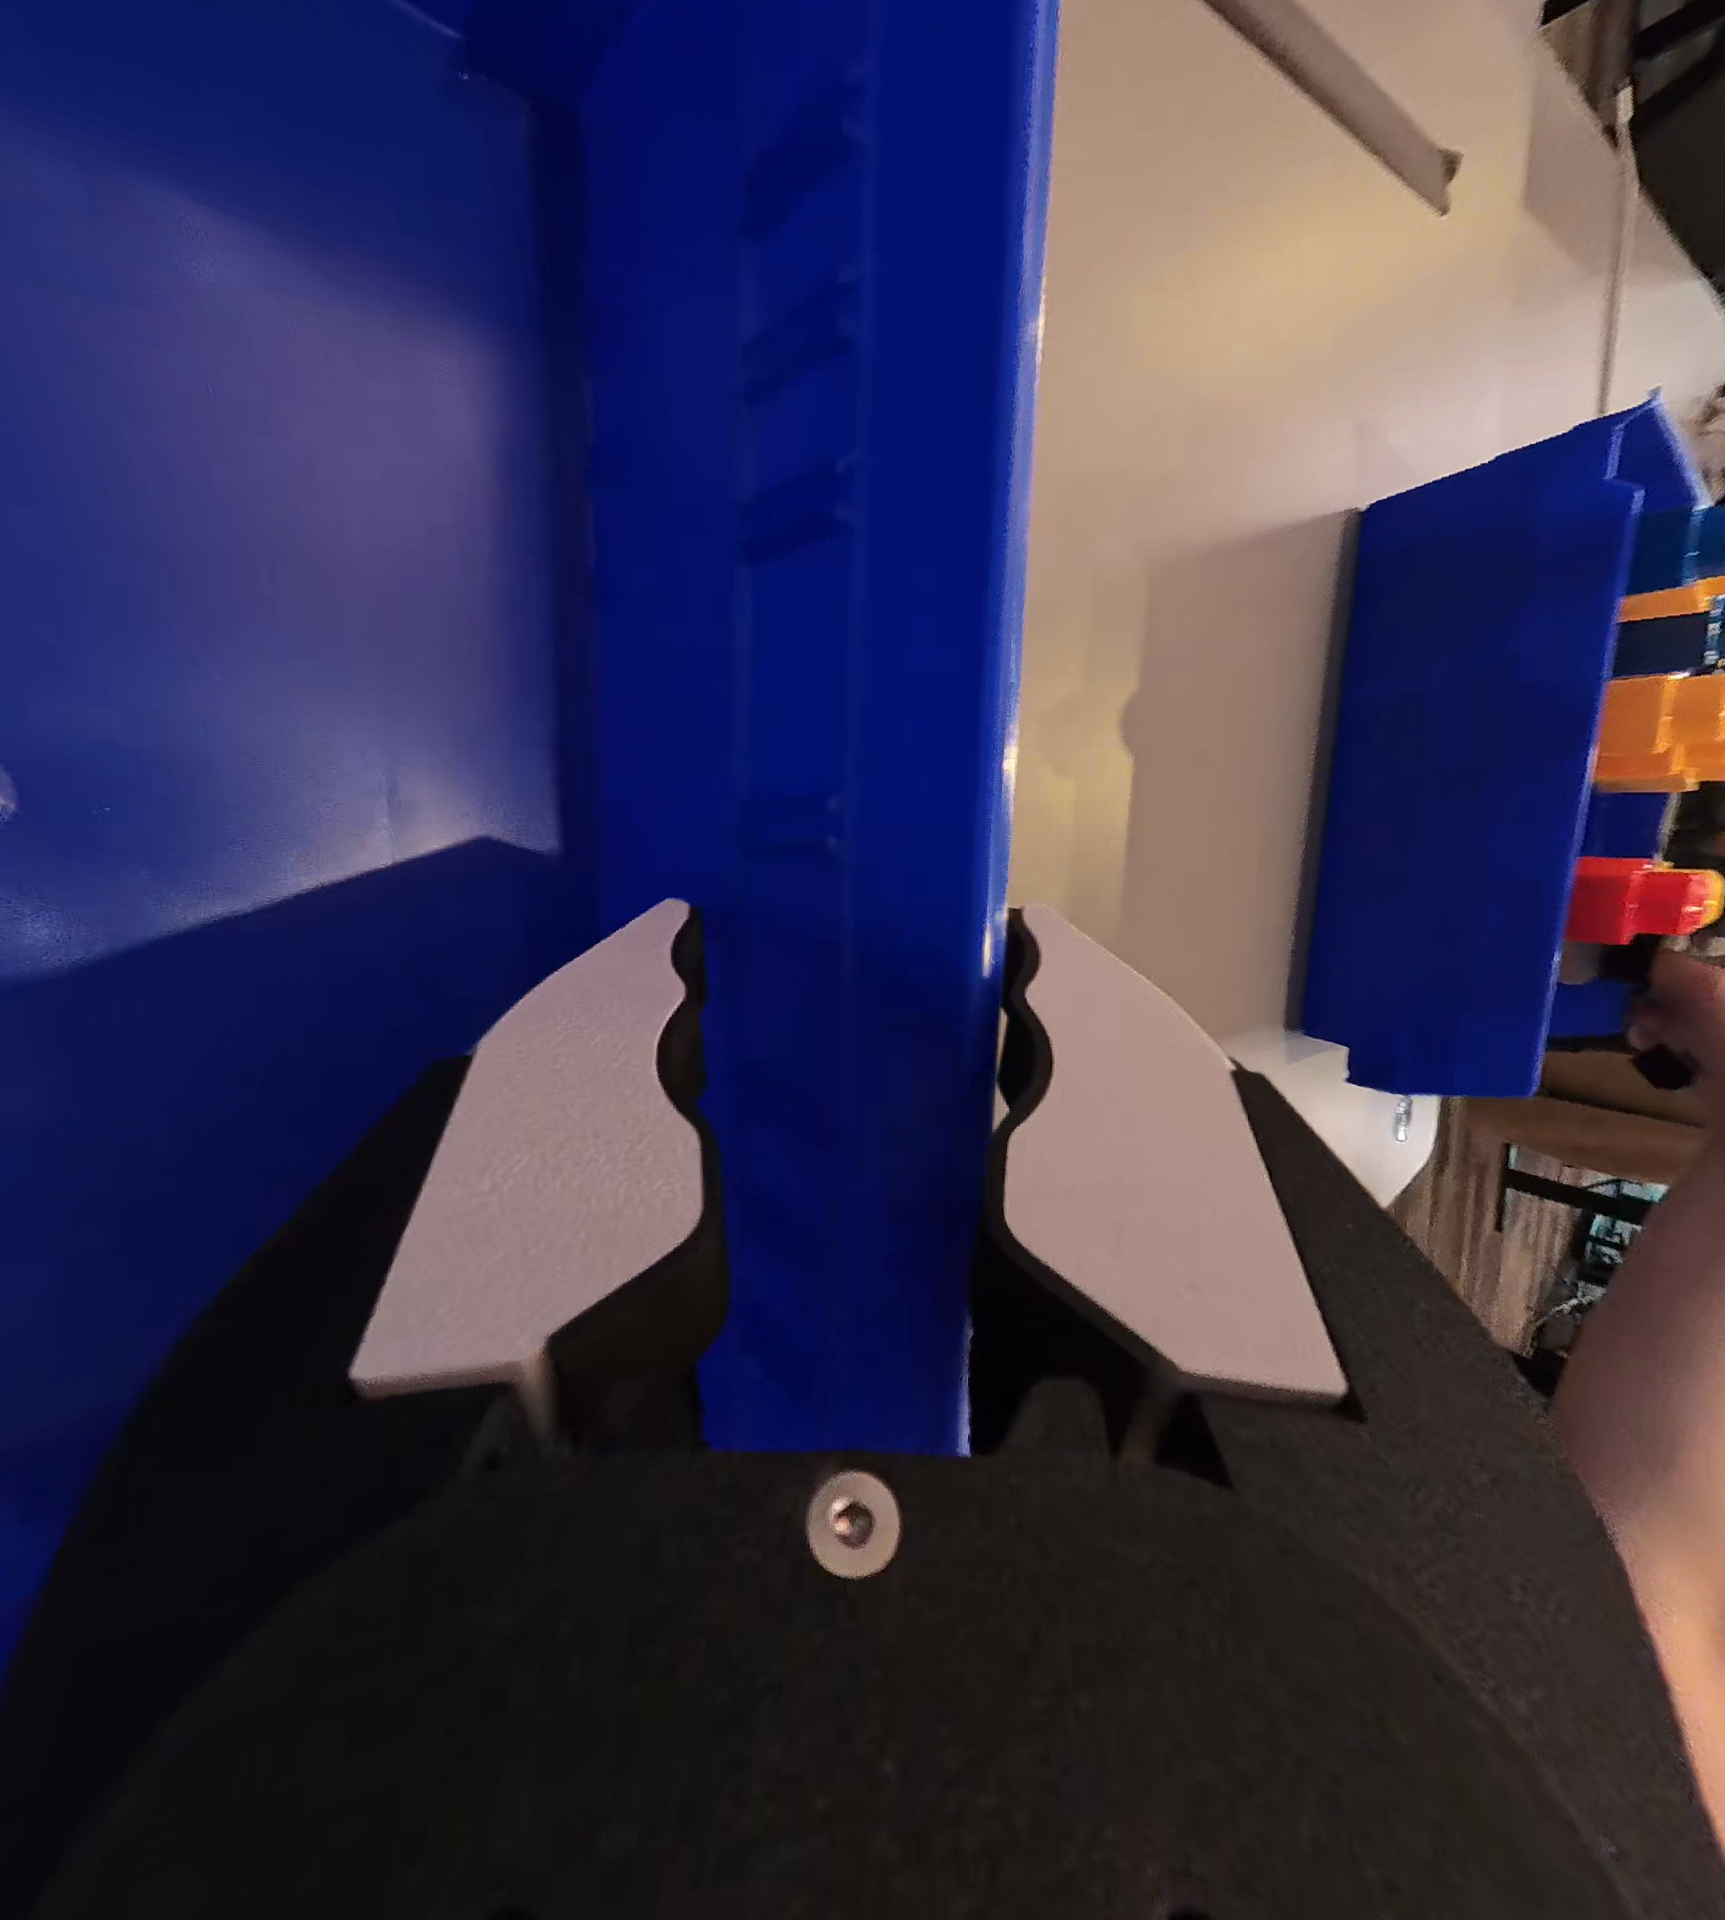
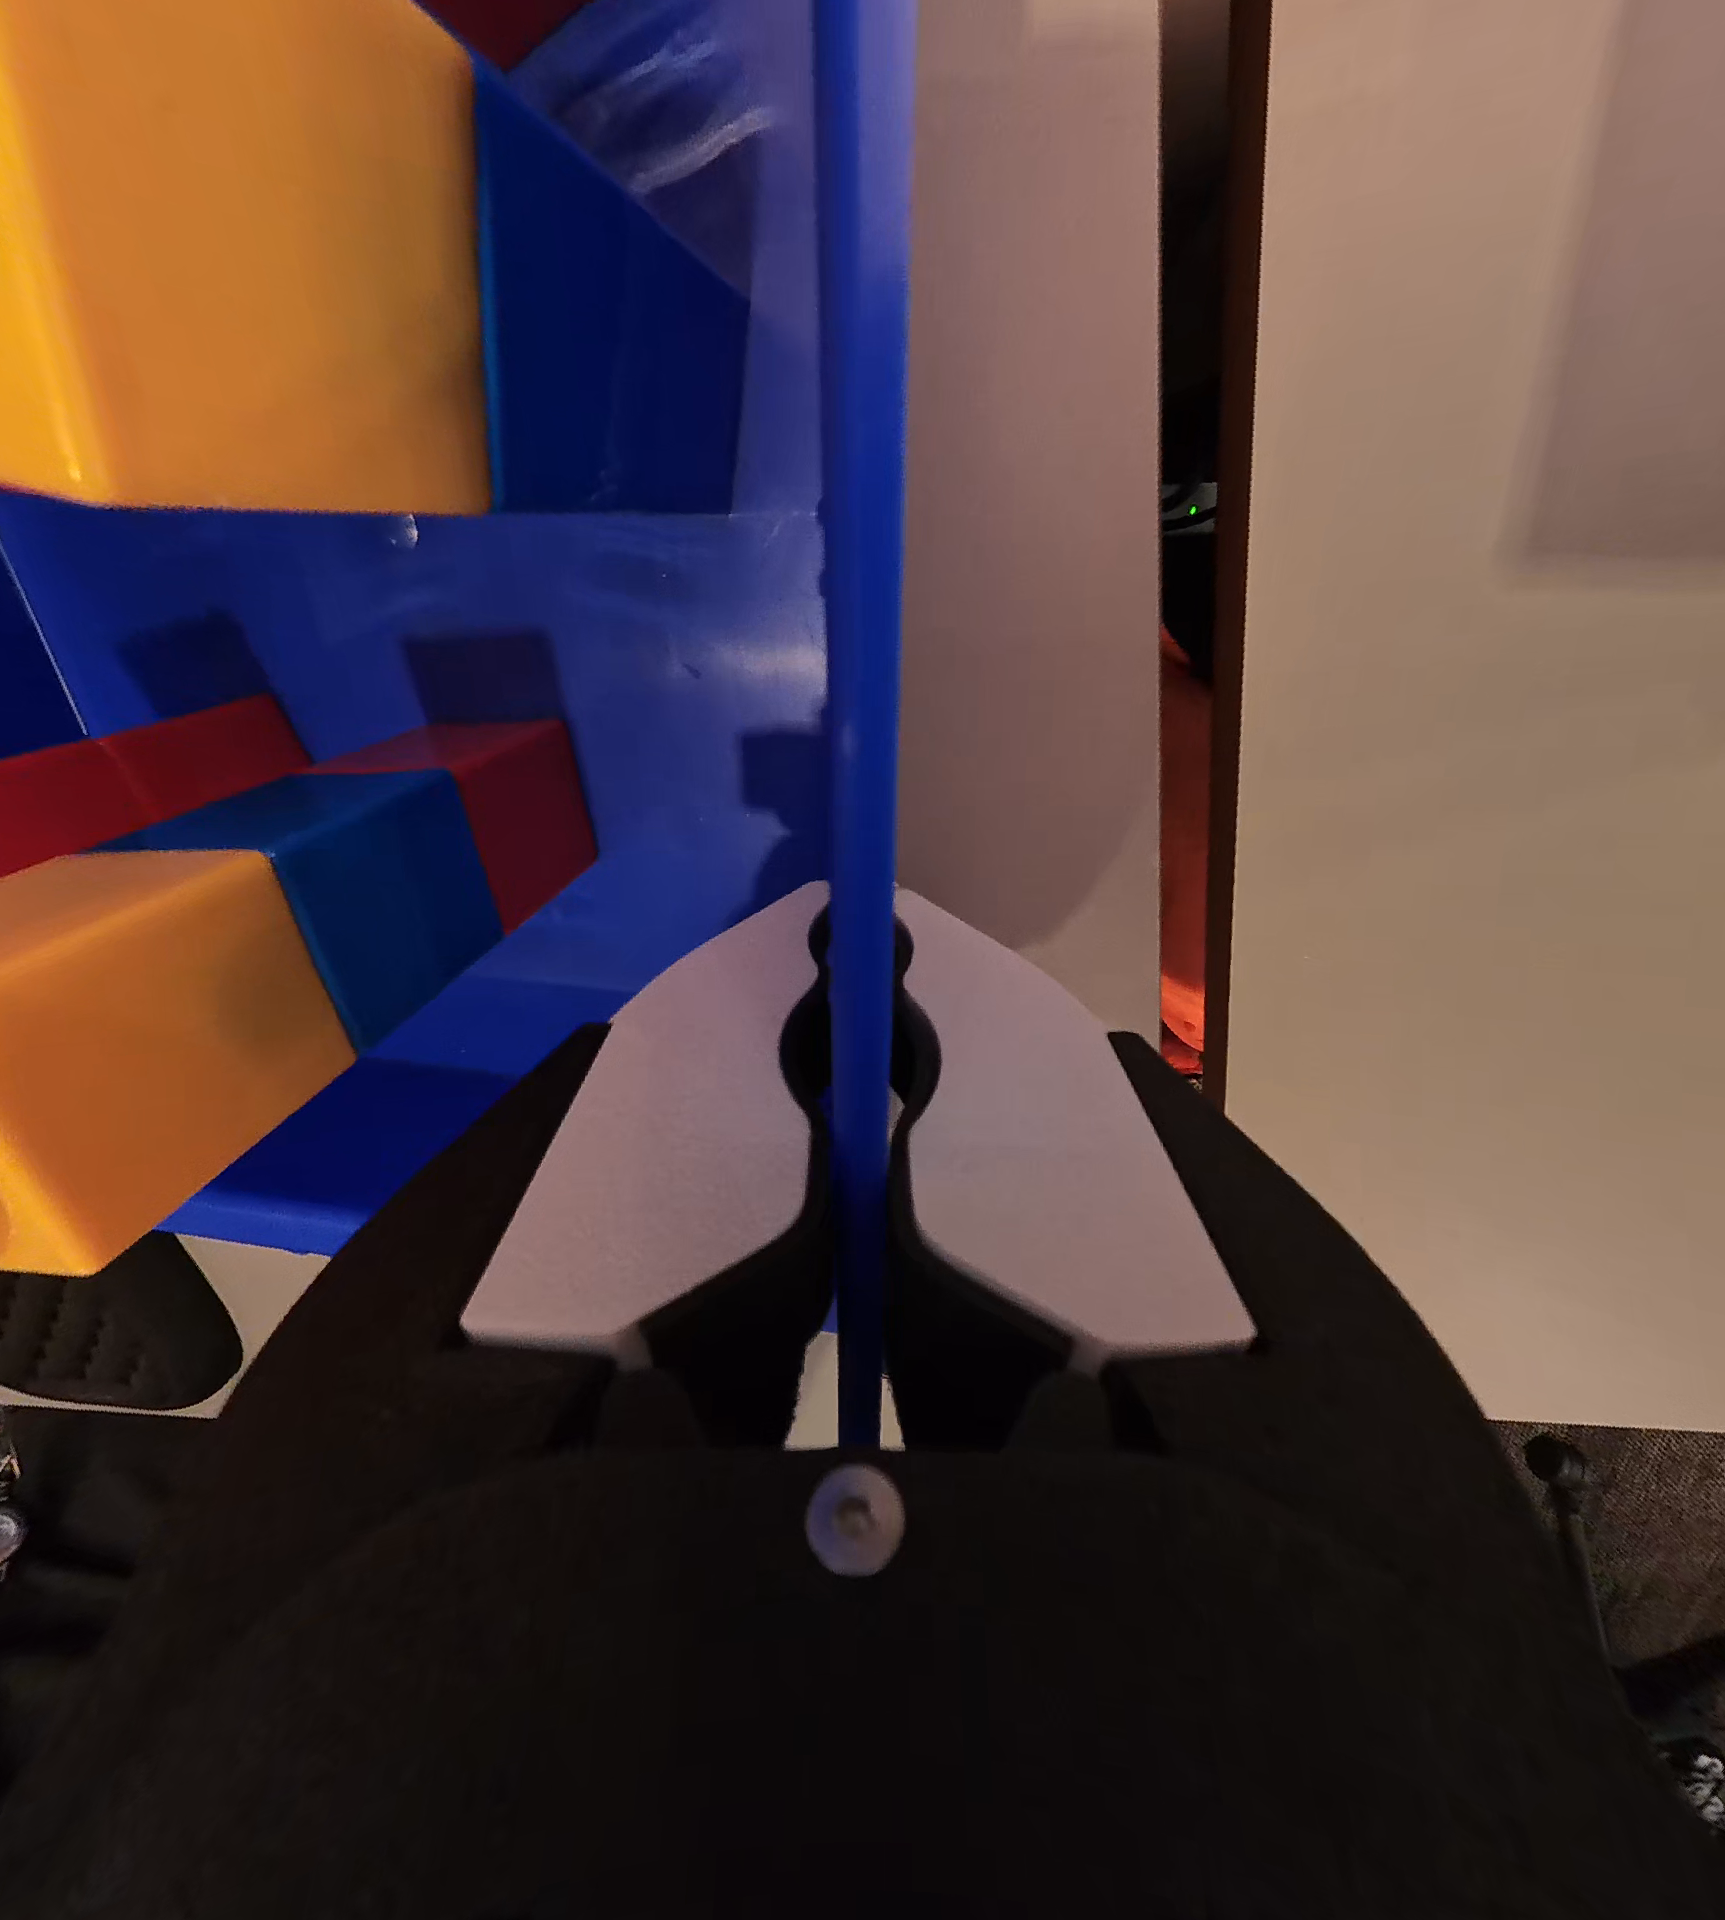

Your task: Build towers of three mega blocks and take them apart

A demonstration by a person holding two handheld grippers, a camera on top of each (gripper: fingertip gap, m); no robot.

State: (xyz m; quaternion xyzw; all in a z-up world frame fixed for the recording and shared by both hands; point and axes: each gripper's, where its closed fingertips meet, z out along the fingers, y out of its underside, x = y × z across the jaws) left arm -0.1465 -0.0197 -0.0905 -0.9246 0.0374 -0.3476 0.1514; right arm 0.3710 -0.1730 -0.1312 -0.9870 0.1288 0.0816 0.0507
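Our left gripper [image 1: 853, 997] pinches an empty blue bin's thick rim [image 1: 837, 623]. Only the right wrist view shows our right gripper [image 2: 860, 935] pinching the block-filled bin's thin wall [image 2: 863, 416].

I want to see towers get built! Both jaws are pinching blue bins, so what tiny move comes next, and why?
Probably let go: the right gripper is clamped on the thin wall of the bin holding the blocks, and the left gripper on an empty-looking bin's rim. Neither can pick blocks until freed.

2 blue bins [image 1: 816, 520] [image 1: 1460, 790] on white table [image 1: 1180, 416], dark gap [image 2: 1213, 520] btwn panels.
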